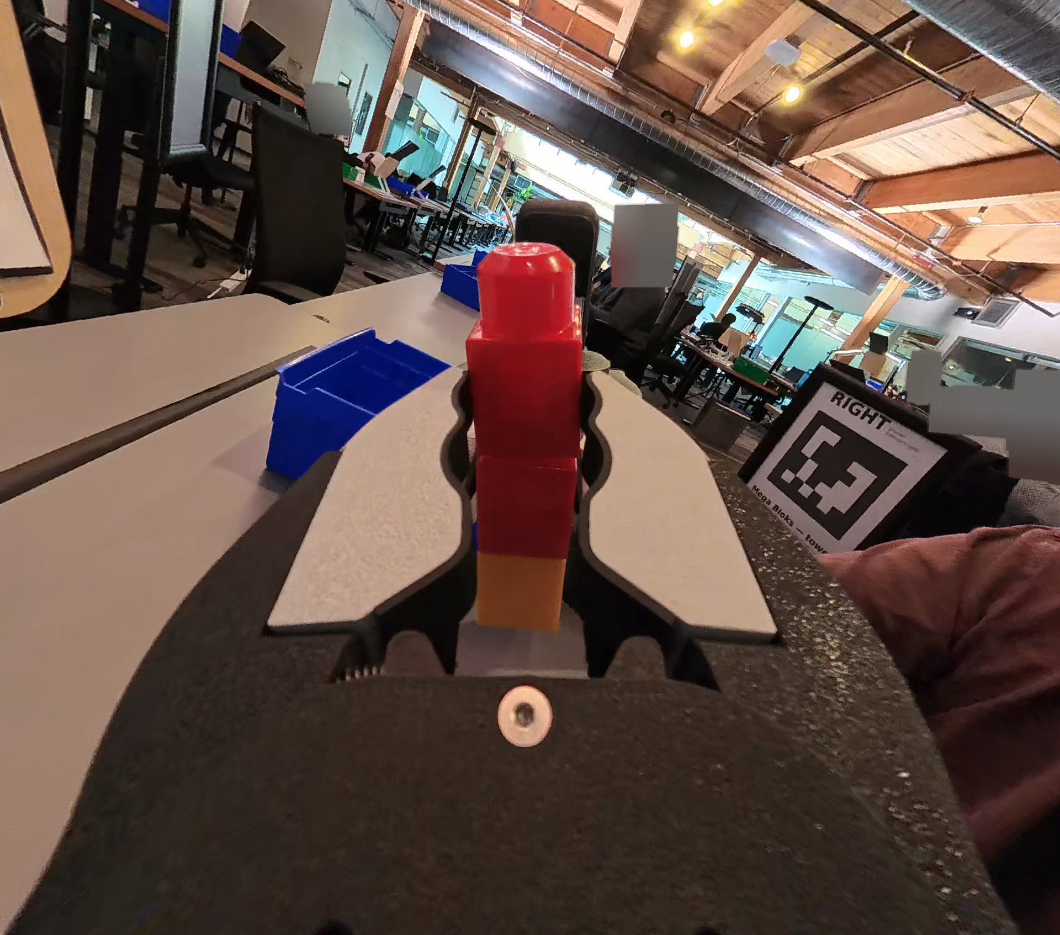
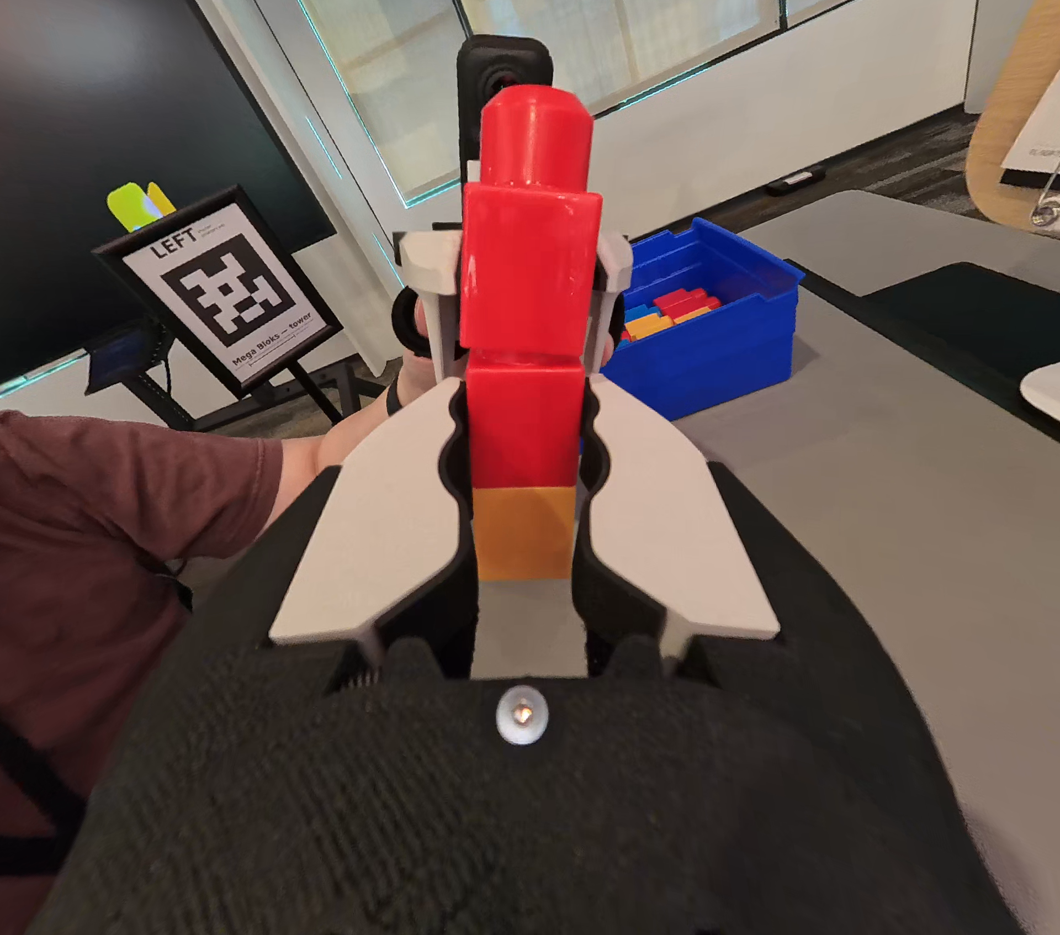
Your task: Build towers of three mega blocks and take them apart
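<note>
A three-block tower (image 2: 525, 374) stands complete on the desk (image 2: 860, 506), orange at the bottom, two reds above. Left of the tower, the left tool (image 1: 525, 405) is clamped on the top red block (image 1: 525, 391), pads pressing both sides. On the tower's right, the right tool (image 2: 523, 425) grips the middle red block (image 2: 525, 428). A slim gap shows between the two reds, so the take-apart looks underway. Beyond the tower, a blue bin (image 2: 717, 333) holds more blocks, so there's plenty left.
</note>
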`<state>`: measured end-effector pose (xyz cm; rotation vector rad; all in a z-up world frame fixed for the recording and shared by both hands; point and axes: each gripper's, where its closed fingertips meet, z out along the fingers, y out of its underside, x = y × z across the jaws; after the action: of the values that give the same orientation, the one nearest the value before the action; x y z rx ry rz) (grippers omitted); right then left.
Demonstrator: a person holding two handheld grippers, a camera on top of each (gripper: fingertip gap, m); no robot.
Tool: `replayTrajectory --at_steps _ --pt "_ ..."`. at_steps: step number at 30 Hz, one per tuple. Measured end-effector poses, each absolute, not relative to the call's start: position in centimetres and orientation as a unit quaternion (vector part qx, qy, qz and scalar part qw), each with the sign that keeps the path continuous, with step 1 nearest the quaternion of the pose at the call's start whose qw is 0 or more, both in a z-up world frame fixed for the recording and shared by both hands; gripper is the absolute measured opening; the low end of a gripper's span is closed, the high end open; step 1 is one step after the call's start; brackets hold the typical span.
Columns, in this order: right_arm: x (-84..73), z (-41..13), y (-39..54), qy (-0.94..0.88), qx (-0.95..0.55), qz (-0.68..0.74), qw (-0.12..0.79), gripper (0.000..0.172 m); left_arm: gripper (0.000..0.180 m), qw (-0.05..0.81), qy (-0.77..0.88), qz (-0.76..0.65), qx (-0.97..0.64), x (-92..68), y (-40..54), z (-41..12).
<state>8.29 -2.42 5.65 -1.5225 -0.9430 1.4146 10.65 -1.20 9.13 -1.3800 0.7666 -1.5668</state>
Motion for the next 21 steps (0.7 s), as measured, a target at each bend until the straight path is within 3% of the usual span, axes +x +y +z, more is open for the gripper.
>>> replayTrajectory --at_steps 21 --pt "7.3 4.5 -3.8 -0.434 -0.614 0.522 0.403 0.037 0.037 0.425 0.381 -0.589 -0.572 10.9 -2.8 8.4"
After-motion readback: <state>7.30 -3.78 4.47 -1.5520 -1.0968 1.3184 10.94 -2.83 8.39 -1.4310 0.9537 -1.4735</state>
